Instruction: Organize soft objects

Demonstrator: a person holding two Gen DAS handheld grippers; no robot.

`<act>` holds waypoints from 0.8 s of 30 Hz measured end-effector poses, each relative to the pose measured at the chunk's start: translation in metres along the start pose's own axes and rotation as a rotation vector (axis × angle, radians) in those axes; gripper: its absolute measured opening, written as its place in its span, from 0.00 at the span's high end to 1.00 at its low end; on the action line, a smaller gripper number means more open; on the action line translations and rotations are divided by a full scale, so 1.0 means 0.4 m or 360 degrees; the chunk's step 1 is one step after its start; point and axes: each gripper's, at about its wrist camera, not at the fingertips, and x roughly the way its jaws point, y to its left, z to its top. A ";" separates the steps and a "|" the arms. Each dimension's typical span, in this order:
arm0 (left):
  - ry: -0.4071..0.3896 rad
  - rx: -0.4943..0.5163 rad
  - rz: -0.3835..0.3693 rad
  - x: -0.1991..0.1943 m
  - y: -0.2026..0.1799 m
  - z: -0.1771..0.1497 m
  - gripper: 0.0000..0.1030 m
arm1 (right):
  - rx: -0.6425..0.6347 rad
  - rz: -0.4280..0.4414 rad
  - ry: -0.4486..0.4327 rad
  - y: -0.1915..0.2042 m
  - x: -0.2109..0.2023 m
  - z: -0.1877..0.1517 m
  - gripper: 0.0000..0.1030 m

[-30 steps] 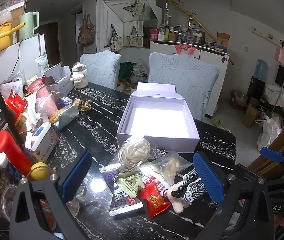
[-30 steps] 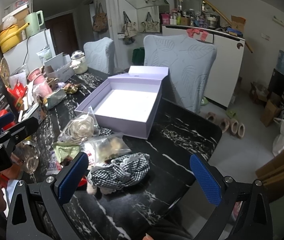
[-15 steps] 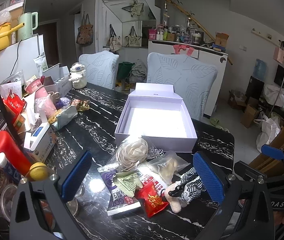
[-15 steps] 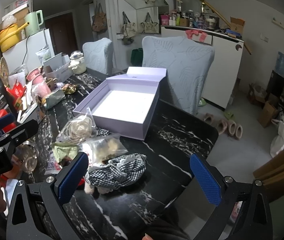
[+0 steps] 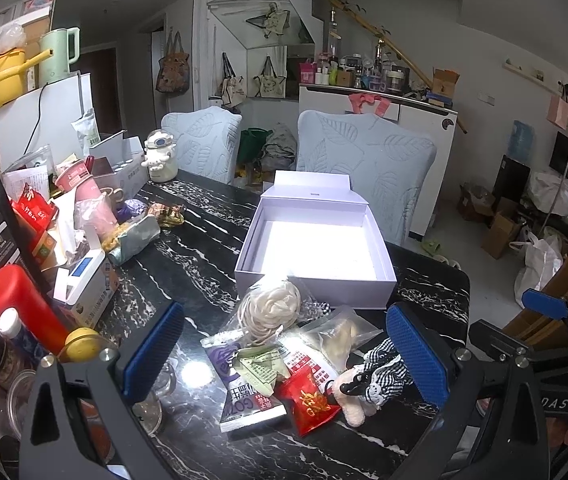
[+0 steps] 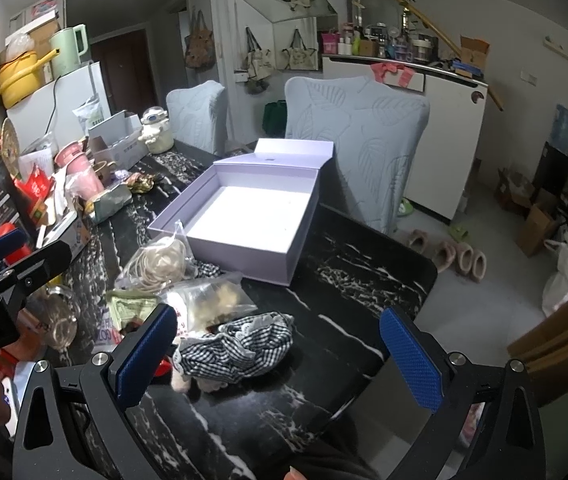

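An empty lilac box [image 5: 316,246] [image 6: 251,222] stands open on the black marble table [image 5: 187,256]. In front of it lies a pile: a bag of cream cord [image 5: 273,308] [image 6: 159,262], a clear bag [image 5: 338,336] [image 6: 213,298], a green packet [image 5: 259,366], a red packet [image 5: 308,400] and a plush toy in checked cloth [image 5: 368,380] [image 6: 243,346]. My left gripper [image 5: 284,352] hangs open over the pile. My right gripper [image 6: 279,354] is open too, with the checked toy just ahead between its fingers, untouched.
Clutter crowds the table's left side: a red bottle [image 5: 19,300], a lemon [image 5: 79,342], a white scale box [image 5: 83,284], pink cups [image 5: 83,188]. Two covered chairs [image 5: 364,168] stand behind the table. Slippers [image 6: 452,254] lie on the floor to the right.
Both grippers have drifted slightly back and up, so the box and pile sit a little farther off. Nothing on the table has moved.
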 end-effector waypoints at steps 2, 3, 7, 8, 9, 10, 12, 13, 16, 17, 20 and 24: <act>0.0002 0.0001 0.0001 0.001 0.000 0.000 0.00 | -0.0001 0.0002 0.0001 0.000 -0.001 0.000 0.00; 0.0001 0.0001 0.0001 0.000 0.000 0.000 0.00 | -0.0002 0.0000 0.0001 0.000 -0.001 -0.001 0.00; 0.0002 0.0002 0.0001 0.000 0.002 0.000 0.00 | -0.0005 0.0011 0.0005 0.001 0.005 0.000 0.00; 0.0003 0.0002 0.0002 -0.001 0.003 0.001 0.00 | -0.0006 0.0012 0.0010 0.001 0.007 0.001 0.00; 0.0002 0.0000 0.0004 -0.001 0.003 0.001 0.00 | -0.0006 0.0011 0.0015 0.002 0.010 0.000 0.00; 0.0003 -0.0004 0.0005 0.000 0.002 0.000 0.00 | -0.0009 0.0011 0.0018 0.002 0.013 0.000 0.00; 0.0008 -0.0010 -0.0005 0.000 0.003 -0.001 0.00 | -0.0018 0.0006 0.0020 0.002 0.017 -0.001 0.00; 0.0012 -0.0006 -0.0010 0.000 0.001 -0.002 0.00 | -0.0024 0.0008 0.0020 0.004 0.018 0.000 0.00; 0.0005 0.0007 -0.0003 -0.002 -0.004 -0.004 0.00 | -0.0025 0.0020 0.0023 0.002 0.024 -0.002 0.00; 0.0003 0.0010 0.0000 -0.002 -0.004 -0.005 0.00 | -0.0025 0.0024 0.0025 0.002 0.026 -0.001 0.00; 0.0006 0.0006 0.0000 0.001 -0.005 -0.006 0.00 | -0.0029 0.0032 0.0043 0.001 0.036 -0.003 0.00; 0.0020 0.0001 0.0019 0.020 -0.001 -0.010 0.00 | -0.0034 0.0068 0.0058 -0.003 0.054 -0.012 0.00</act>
